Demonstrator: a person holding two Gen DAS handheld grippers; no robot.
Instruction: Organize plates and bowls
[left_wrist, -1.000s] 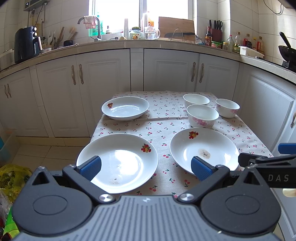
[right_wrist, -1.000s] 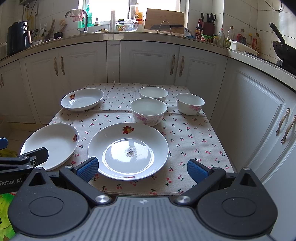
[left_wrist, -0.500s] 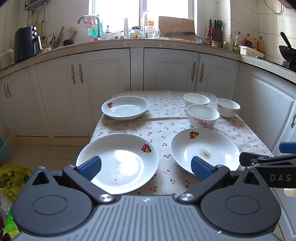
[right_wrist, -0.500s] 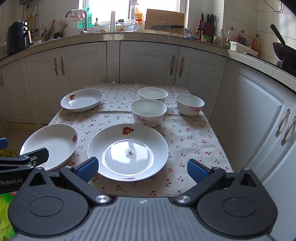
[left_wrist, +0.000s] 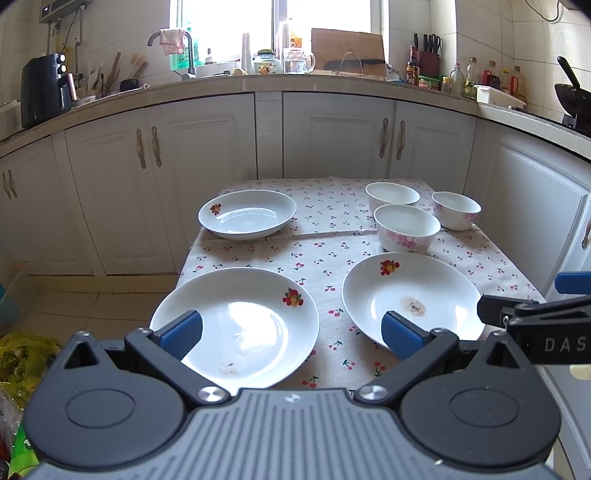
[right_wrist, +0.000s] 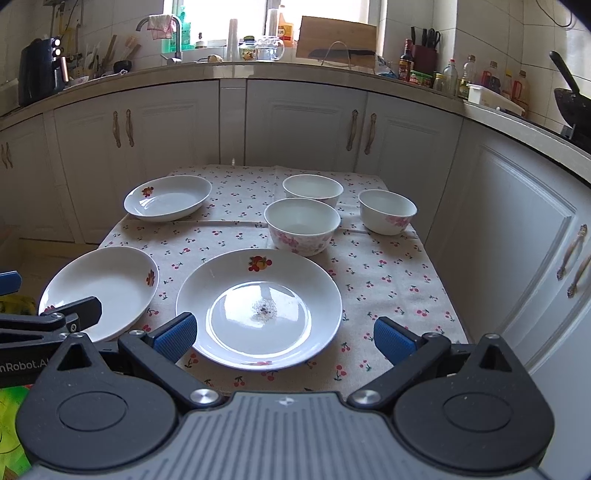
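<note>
Three white plates and three white bowls stand on a cherry-print tablecloth (left_wrist: 325, 236). The near left plate (left_wrist: 236, 325) lies just ahead of my left gripper (left_wrist: 291, 334), which is open and empty. The near right plate (right_wrist: 258, 306) lies just ahead of my right gripper (right_wrist: 282, 336), also open and empty. The far plate (left_wrist: 247, 213) sits at the back left. The bowls sit at the back right: a front bowl (right_wrist: 302, 225), a back bowl (right_wrist: 313, 189) and a right bowl (right_wrist: 387, 211). All are upright and apart.
White cabinets (left_wrist: 332, 136) stand behind and to the right of the table. The counter (left_wrist: 295, 79) above carries bottles, a cutting board and a black appliance (left_wrist: 44, 88). Tiled floor (left_wrist: 92, 295) and a yellow-green bag (left_wrist: 22, 354) lie left of the table.
</note>
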